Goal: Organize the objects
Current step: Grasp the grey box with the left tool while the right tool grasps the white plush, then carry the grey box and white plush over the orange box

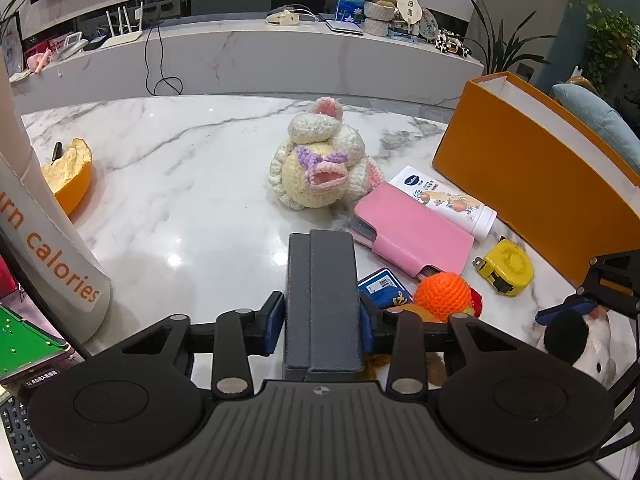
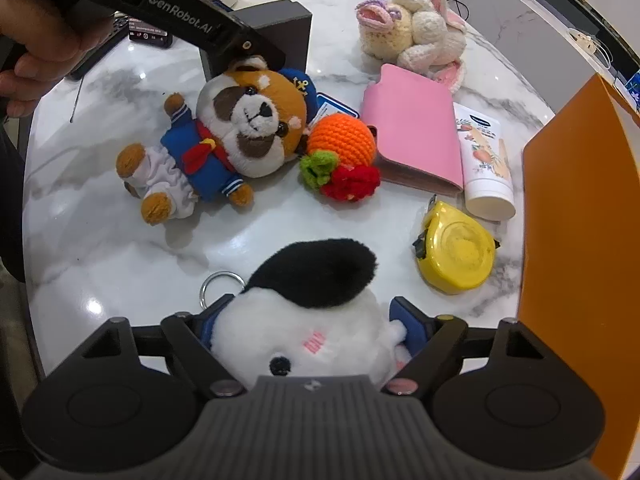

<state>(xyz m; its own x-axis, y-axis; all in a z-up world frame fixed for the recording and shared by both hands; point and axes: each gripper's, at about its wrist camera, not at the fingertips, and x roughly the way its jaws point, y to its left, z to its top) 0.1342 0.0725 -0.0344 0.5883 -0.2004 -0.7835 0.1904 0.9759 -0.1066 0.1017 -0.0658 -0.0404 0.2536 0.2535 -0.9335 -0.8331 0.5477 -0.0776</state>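
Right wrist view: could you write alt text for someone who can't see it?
A claw grips a black-and-white plush toy above a white marble table. Beyond lie a sailor-suited plush dog, a crocheted orange, a pink wallet, a yellow tape measure and an orange box on the right.

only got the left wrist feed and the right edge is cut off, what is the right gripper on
Observer: The right gripper has its pads pressed on both sides of a black-and-white plush.
Operator: anything hanging off it
Observer: A metal key ring, lying on the marble table.
Operator: what's the brown fur beside my dark grey box
Observer: A sailor dog plush, lying face up, its head against the box.
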